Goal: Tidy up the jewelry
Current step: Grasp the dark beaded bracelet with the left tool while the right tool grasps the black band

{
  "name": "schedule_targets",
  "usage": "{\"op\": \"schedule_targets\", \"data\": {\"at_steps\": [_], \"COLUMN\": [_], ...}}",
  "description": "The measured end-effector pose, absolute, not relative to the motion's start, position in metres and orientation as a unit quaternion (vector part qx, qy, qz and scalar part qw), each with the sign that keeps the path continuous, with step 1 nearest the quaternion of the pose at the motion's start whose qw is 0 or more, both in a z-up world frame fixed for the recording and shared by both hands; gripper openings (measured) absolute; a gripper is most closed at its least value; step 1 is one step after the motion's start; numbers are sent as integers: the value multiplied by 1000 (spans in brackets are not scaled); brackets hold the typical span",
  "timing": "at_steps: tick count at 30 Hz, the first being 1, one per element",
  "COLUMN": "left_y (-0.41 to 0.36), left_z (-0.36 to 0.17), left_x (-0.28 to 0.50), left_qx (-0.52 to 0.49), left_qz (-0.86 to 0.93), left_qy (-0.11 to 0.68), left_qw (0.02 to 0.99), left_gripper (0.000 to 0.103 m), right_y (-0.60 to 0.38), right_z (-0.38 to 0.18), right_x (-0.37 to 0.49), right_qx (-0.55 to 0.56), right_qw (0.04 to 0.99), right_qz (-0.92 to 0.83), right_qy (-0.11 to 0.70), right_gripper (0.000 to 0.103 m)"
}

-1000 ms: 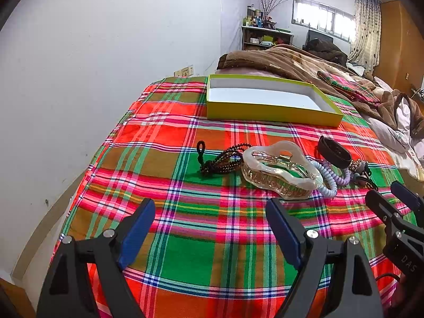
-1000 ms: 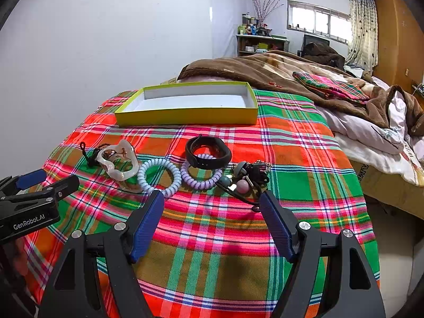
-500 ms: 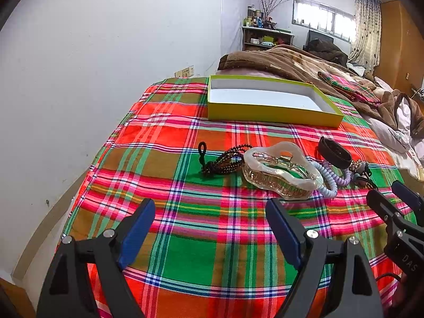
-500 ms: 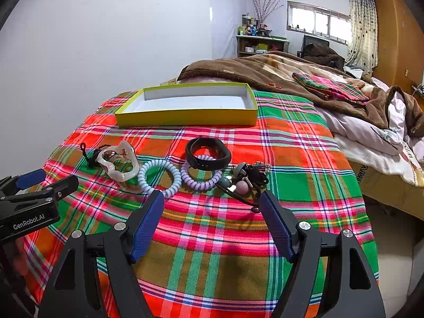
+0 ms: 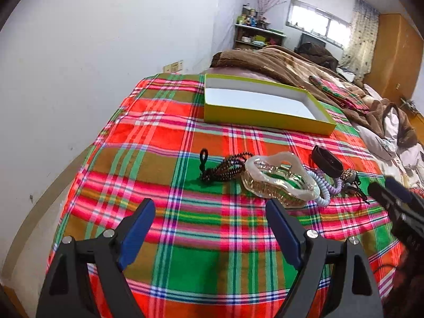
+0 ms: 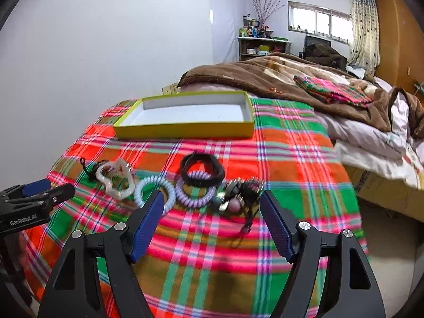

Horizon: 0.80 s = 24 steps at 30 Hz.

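Several pieces of jewelry were laid in a loose row across the plaid cloth (image 6: 304, 164) covering the bed. At the left end a dark beaded bracelet (image 5: 225, 168) with a black cord loop was seen touching a translucent, wavy-edged hair claw (image 5: 281, 180) with a metal spring. Beside the claw lay a pale blue spiral hair tie (image 6: 156, 189), then a lilac spiral hair tie (image 6: 194, 194), on whose far edge a black band (image 6: 202, 171) was resting. A tangle of dark cords, beads and metal charms (image 6: 238, 196) closed the row on the right. Beyond the row, well apart from it, a shallow yellow-green box (image 6: 185, 129) with a white interior was set open. A brown blanket (image 6: 265, 76) was heaped behind it. The left gripper (image 5: 209, 234) was held low before the claw, its blue-padded fingers spread wide with nothing between them. The right gripper (image 6: 212, 225) was held just short of the lilac tie and charms, likewise spread and unloaded.
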<state>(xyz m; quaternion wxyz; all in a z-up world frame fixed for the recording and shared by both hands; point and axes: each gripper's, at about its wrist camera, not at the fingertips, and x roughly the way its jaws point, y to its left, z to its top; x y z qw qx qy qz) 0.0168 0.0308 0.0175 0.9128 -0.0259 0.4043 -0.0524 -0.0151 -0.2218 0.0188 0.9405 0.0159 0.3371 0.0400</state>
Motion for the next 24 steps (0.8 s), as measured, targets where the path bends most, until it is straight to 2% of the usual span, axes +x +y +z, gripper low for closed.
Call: {"op": "schedule_targets", "data": {"at_steps": [10,13,18,20,24], "left_y": [52,56,58,55,48], "left_z": [21,20,17,15,9], "left_x": [48,58,72,76,81], "left_qx": [-57,-57,-50,-34,-14], "left_qz": [-91,-94,-109,-118,-137], "left_qy": [421,427,435,438,448], "left_qw": [901,897,892,890,883], "left_gripper": [87,86,86,86,85], "right_y": [-251,-251,-244,-240,-236], "right_z": [26,18,9,5,-3], "right_x": [46,61,82,89,98], "right_qx": [28,21,3,-9,-19], "right_qw": [924,914,899,894,885], "right_qz": [73,86,113,118,127], "right_qy": [373,395,423,433,447], "right_gripper": [74,65,62,52,51]}}
